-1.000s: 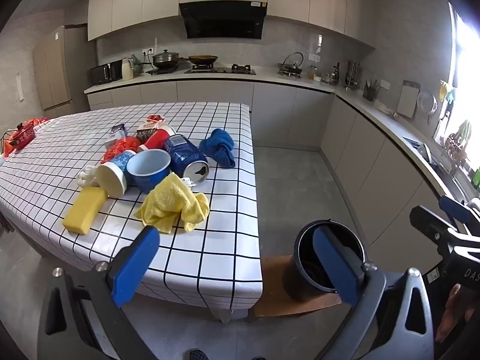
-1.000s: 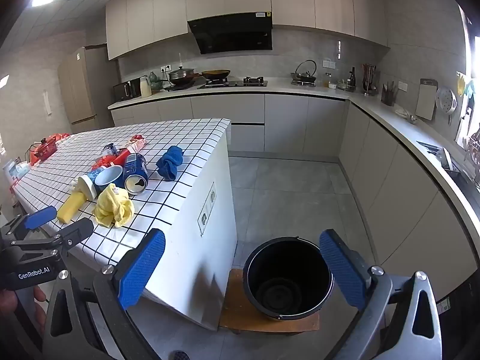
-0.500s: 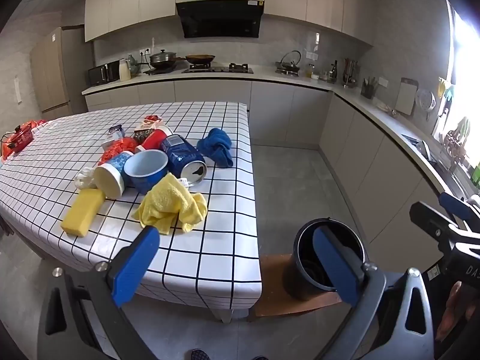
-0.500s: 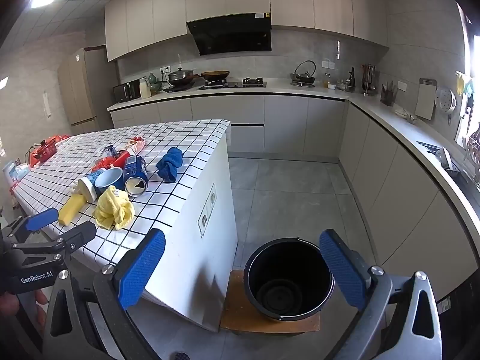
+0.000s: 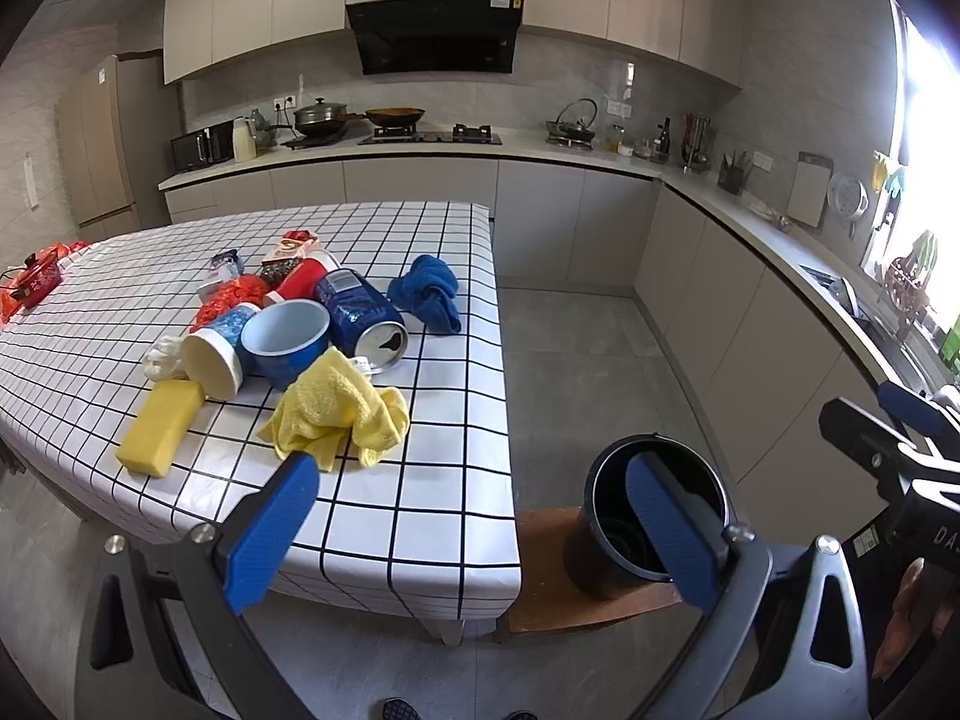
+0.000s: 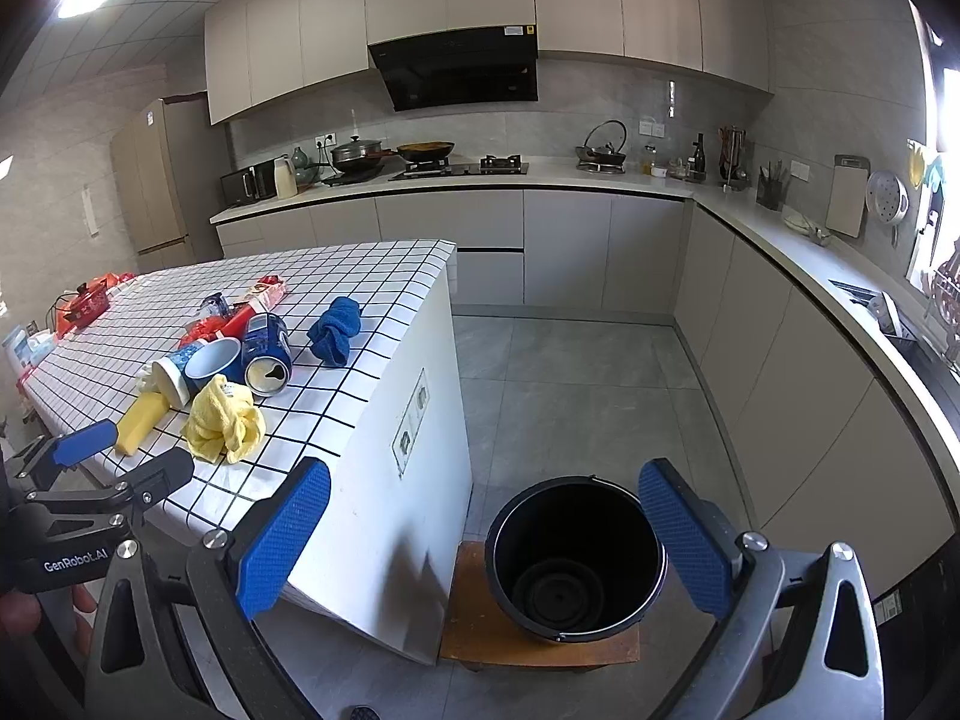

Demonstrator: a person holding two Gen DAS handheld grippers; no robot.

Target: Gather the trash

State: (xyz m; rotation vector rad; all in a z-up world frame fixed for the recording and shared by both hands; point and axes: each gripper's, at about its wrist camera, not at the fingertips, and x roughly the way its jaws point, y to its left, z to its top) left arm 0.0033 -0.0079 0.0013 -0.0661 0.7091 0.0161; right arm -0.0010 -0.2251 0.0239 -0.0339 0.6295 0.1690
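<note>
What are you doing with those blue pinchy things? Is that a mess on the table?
A person holds a pincher in each hand, and both the left gripper and the right gripper are open and empty. Nothing has been picked up yet. On the checkered table sit a blue can on its side, cups, a yellow cloth, a blue cloth and a sponge. The black bucket on the floor waits for the trash.

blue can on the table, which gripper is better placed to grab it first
Left, probably. The left gripper is open and faces the table, with the blue can ahead of its jaws. The right gripper is open too, but hangs over the black bucket on the floor, beside the table.
</note>
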